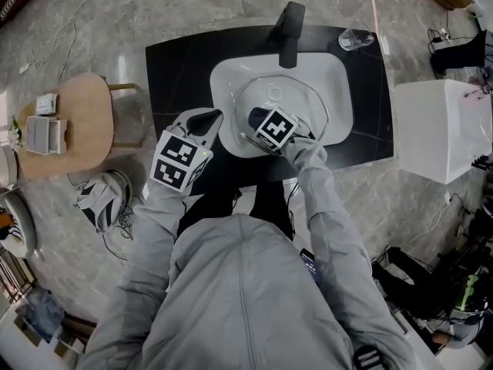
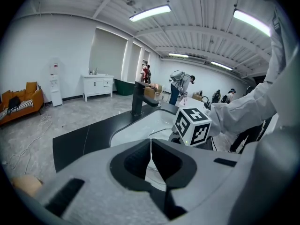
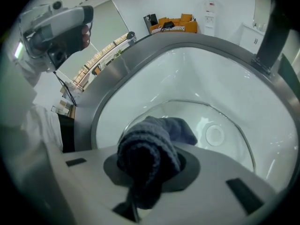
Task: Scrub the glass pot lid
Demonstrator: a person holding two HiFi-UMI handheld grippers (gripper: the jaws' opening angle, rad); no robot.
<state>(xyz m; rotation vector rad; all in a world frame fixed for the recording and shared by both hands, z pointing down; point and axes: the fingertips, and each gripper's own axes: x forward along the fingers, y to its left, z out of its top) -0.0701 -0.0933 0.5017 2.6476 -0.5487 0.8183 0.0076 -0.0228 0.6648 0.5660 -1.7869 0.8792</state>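
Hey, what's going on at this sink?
A person in a grey hooded top stands at a white sink set in a black counter, with a two-jaw gripper in each hand. The right gripper is clamped on a dark blue knitted cloth and holds it at the near edge of a clear glass pot lid lying in the basin. The left gripper, jaws together, sits by the sink's left rim.

Clear round glass pot lid [image 3: 206, 118]; glossy white ceramic basin [image 3: 187, 74]; matte black countertop [image 1: 173, 64] with faint pale seams; ribbed knitted cloth [image 3: 150, 153], seemingly dark blue-grey in shadow.
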